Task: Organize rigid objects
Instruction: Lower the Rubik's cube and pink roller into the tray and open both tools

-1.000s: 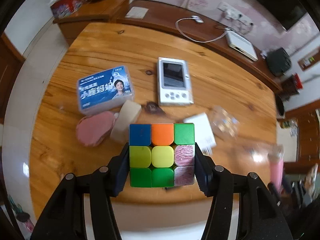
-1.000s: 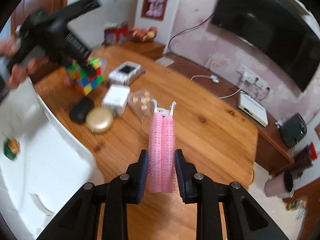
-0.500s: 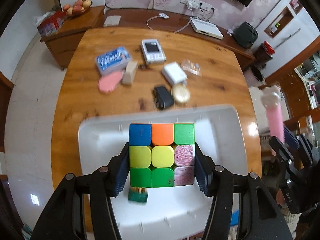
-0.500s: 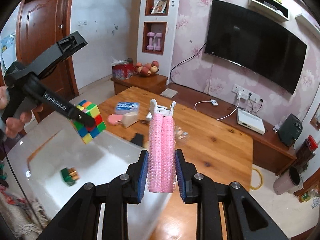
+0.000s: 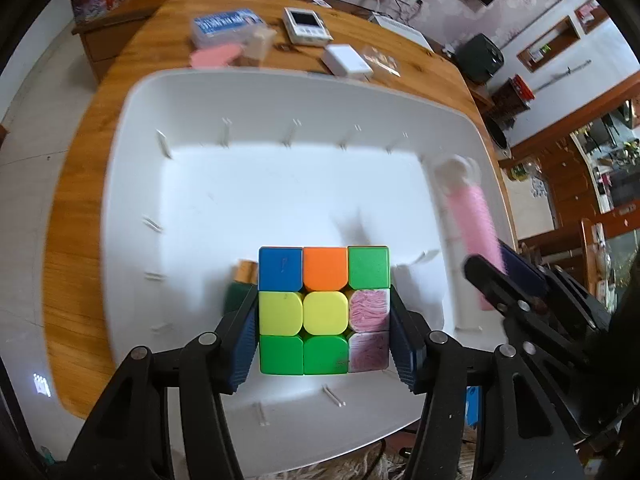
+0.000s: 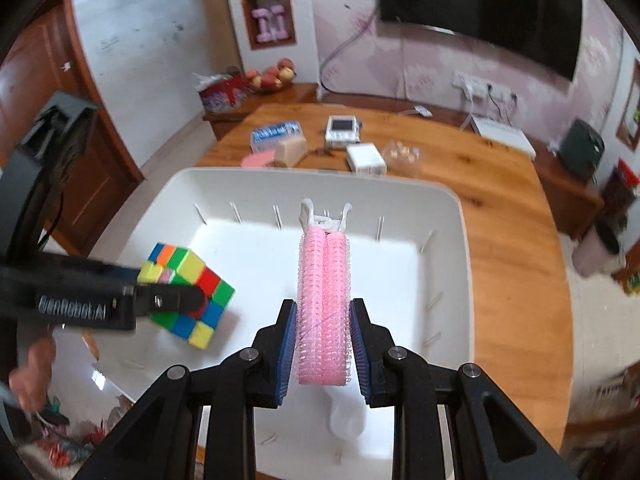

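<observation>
Your left gripper (image 5: 323, 312) had its jaws pinching the puzzle cube (image 5: 324, 310), held over the white bin (image 5: 132, 128) on the tabletop (image 5: 72, 240). Your right gripper (image 6: 323, 346) had its jaws clamped on the pink hair roller (image 6: 323, 308) above the same bin. Inside, a small green-and-gold thing (image 5: 240, 286) lay beside the cube, partly hidden.

Glossy plastic bin (image 5: 132, 200); wood table (image 5: 80, 240)
</observation>
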A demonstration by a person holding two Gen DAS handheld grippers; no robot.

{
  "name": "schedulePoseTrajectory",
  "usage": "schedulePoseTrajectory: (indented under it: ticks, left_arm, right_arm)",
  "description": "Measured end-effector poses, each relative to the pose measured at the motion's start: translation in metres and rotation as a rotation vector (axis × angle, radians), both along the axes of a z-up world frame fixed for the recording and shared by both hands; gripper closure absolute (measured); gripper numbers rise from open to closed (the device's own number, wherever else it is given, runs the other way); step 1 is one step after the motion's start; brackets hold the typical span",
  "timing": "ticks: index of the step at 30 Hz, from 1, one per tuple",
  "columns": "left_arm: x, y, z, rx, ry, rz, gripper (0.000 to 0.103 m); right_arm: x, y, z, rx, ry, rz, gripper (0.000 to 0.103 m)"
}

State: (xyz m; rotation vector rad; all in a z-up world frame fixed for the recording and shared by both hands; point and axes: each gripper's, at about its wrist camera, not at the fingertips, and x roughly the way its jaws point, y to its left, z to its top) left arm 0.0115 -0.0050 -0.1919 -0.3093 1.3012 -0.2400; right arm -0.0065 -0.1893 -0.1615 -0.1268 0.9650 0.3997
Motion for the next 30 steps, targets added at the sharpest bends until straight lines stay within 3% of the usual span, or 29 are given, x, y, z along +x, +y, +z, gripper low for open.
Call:
schedulePoseTrajectory:
  ticks: [7,17,22,30]
  left_arm:
    - [-0.001,-0.02,-0.015,0.031,0.002,-0.053,0.042]
    - [0.005,-0.025,-0.031,0.093,0.011,-0.084,0.042]
    - [0.003,-0.024,-0.033,0.169,-0.011,-0.082,0.042]
    - [0.001,-0.024,-0.036,0.193,-0.002,-0.087,0.042]
  right_arm:
    - [-0.005,0.0,-0.032,0.002,0.105,-0.027,0.076]
    - [-0.001,-0.002,-0.048,-0.031,0.139,-0.054,0.076]
    - [0.001,0.001,-0.058,-0.048,0.175,-0.053,0.076]
    - [0.002,0.004,-0.063,-0.072,0.191,-0.046,0.075]
